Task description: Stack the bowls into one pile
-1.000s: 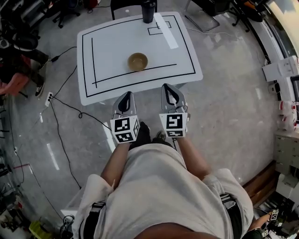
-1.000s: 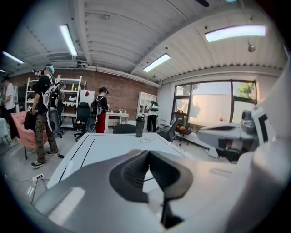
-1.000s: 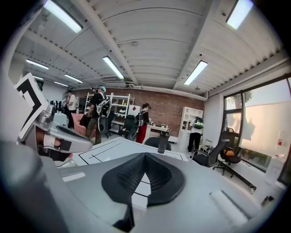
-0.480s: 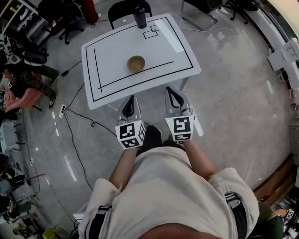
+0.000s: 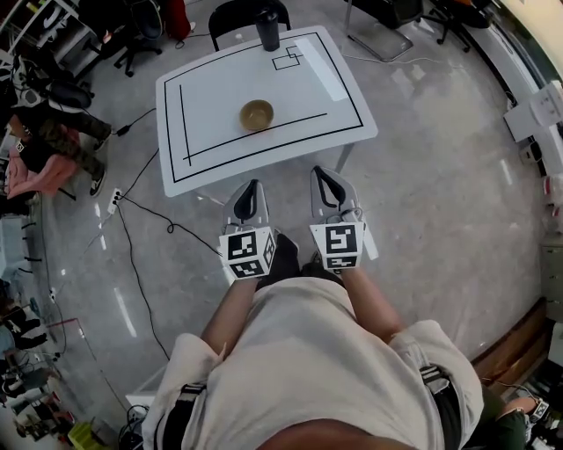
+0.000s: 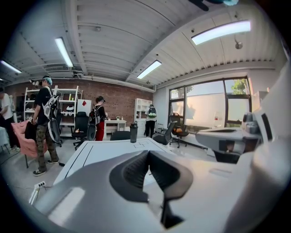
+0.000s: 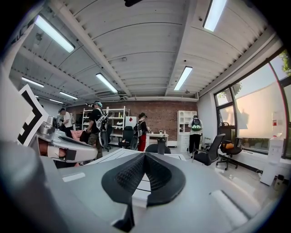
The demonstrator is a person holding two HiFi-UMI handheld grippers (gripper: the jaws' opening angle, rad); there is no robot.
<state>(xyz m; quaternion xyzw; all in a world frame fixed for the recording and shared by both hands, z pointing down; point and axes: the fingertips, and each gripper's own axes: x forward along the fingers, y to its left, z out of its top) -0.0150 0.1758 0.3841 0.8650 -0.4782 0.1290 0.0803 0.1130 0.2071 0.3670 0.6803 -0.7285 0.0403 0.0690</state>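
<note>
A yellowish-brown bowl pile (image 5: 257, 115) sits near the middle of the white table (image 5: 211, 105) in the head view. Both grippers hang in front of the person, short of the table's near edge and well apart from the bowls. My left gripper (image 5: 252, 191) has its jaws pressed together with nothing between them, as the left gripper view (image 6: 148, 157) confirms. My right gripper (image 5: 323, 175) is likewise shut and empty, its tips (image 7: 144, 159) meeting in the right gripper view. The bowls do not show in either gripper view.
A dark bottle (image 5: 267, 29) stands at the table's far edge, with a black chair (image 5: 230, 12) behind it. Black lines mark the tabletop. Cables (image 5: 141, 206) trail over the floor at left. People stand at the far left (image 5: 35, 132).
The view has shifted a little; the table and bowls sit slightly differently in frame. Both grippers stay shut and held close to the body.
</note>
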